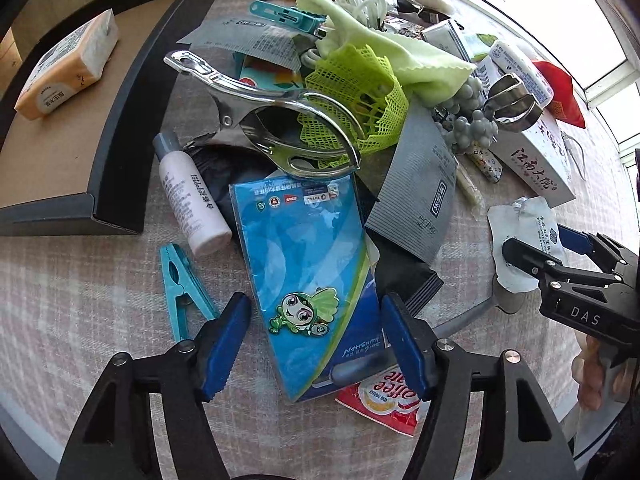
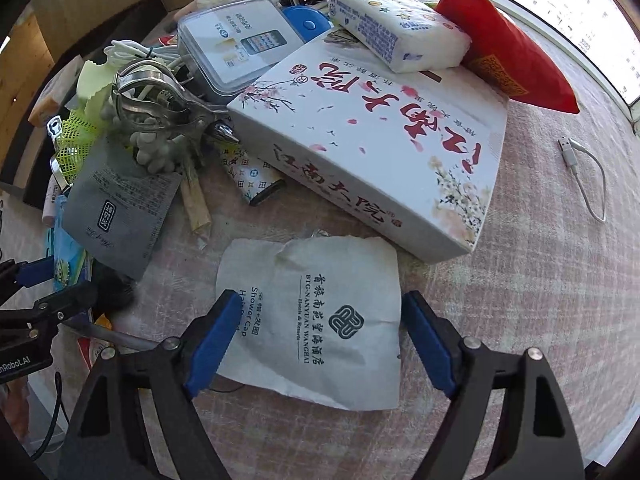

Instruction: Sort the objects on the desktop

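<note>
A heap of desktop objects lies on a checked tablecloth. My left gripper (image 1: 316,336) is open, its blue pads either side of a blue cartoon packet (image 1: 308,264) lying flat. My right gripper (image 2: 320,340) is open above a white shower-cap packet (image 2: 320,320), which also shows in the left wrist view (image 1: 524,236). The right gripper shows at the right edge of the left wrist view (image 1: 520,252). A large metal clip (image 1: 272,120), a white bottle (image 1: 192,200) and a teal clothes peg (image 1: 184,288) lie near the blue packet.
A dark tray (image 1: 120,120) with a tissue pack (image 1: 68,64) stands at the left. A white flowered box (image 2: 380,136) carries a tissue pack (image 2: 400,28) and a red pouch (image 2: 508,52). A USB cable (image 2: 588,176) lies right. Green mesh (image 1: 356,92) and grey sachets (image 1: 420,200) fill the heap.
</note>
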